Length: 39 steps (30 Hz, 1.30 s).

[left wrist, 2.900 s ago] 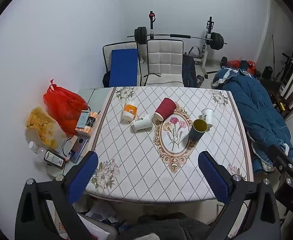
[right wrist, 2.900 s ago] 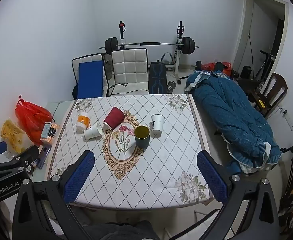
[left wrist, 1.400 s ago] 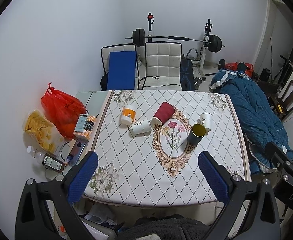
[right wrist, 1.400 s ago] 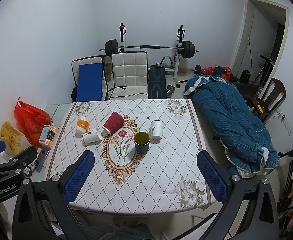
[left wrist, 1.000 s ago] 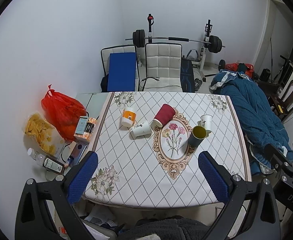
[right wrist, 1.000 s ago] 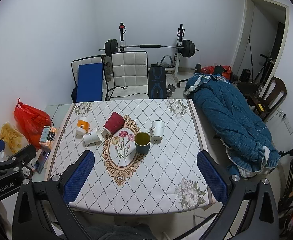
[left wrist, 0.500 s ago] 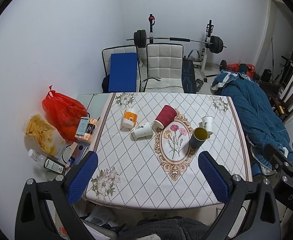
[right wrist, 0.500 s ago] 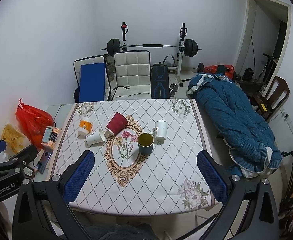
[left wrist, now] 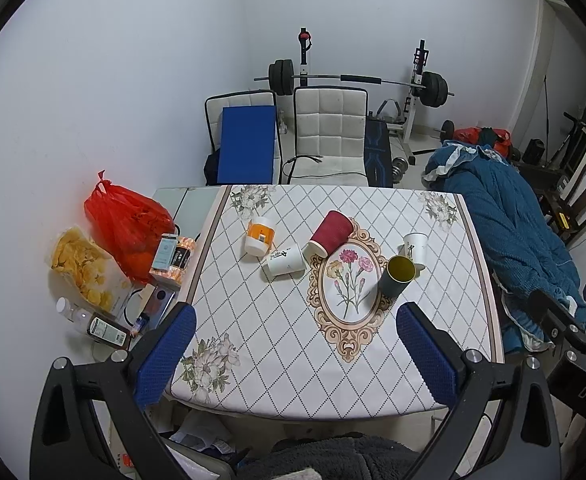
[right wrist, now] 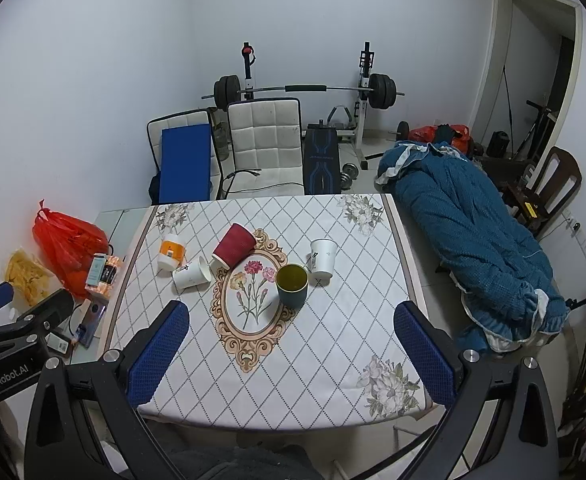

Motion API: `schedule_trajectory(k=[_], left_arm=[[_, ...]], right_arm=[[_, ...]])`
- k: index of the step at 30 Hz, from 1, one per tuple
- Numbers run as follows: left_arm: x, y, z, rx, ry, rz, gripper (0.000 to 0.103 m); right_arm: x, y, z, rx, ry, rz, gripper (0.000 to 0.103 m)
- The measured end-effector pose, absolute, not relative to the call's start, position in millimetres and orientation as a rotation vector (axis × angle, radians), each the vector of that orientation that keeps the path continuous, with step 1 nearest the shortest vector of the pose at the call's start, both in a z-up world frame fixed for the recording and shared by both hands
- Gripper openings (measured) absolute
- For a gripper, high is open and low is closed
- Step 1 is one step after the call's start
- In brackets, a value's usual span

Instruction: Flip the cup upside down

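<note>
Several cups stand or lie on the table's patterned cloth [left wrist: 277, 344]. A dark green cup [left wrist: 397, 278] [right wrist: 291, 285] stands upright, mouth up. A white paper cup [left wrist: 415, 246] [right wrist: 323, 258] stands upright behind it. A red ribbed cup [left wrist: 330, 227] [right wrist: 233, 246] and a white paper cup [left wrist: 284, 265] [right wrist: 191, 274] lie on their sides. An orange-and-white cup [left wrist: 259, 236] [right wrist: 171, 255] lies further left. My left gripper [left wrist: 293, 354] and right gripper [right wrist: 291, 354] are open and empty, high above the table's near edge.
A red plastic bag [left wrist: 127, 220], a bag of chips [left wrist: 85, 266], boxes and bottles sit on a side surface left of the table. Two white chairs [left wrist: 329, 128] and a barbell rack [left wrist: 353, 80] stand behind. A blue quilt [right wrist: 465, 216] lies to the right.
Both grippers have drifted slightly up and back, so the table looks a little smaller and lower. The cups have not moved. Both grippers stay open.
</note>
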<state>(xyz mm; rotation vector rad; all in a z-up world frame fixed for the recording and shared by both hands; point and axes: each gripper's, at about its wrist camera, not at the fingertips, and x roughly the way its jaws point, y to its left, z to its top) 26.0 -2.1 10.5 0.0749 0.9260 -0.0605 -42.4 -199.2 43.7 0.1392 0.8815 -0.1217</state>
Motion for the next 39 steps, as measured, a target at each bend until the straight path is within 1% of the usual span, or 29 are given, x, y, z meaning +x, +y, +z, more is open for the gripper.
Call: schedule_trajectory(k=[9, 14, 18, 27, 32, 39], left_arm=[[33.4, -2.8, -1.5, 0.076, 0.937, -0.054, 0.103], [55.3, -10.4, -45.2, 0.114, 1.000, -0.054, 0.103], [75.5, -21.7, -92.4, 0.175, 1.084, -0.079, 0.103], [105.2, -49.0, -178.6, 0.298, 1.218, -0.086, 0.103], [121.3, -70.6, -213.3, 0.328, 1.265, -0.082, 0.103], [152.1, -108.9, -251.2, 0.325, 1.301, -0.082, 0.103]], right_arm=[[-39.4, -213.4, 30.3, 0.193, 0.912, -0.130, 0.103], [-27.6, -224.8, -5.3, 0.220, 0.984, -0.206, 0.103], [-16.8, -236.2, -55.9, 0.241, 1.093, -0.271, 0.103], [0.0, -266.0, -181.0, 0.268, 1.312, -0.368, 0.103], [10.4, -283.2, -238.6, 0.286, 1.401, -0.353, 0.103], [40.6, -307.9, -293.5, 0.266, 1.484, -0.319, 0.103]])
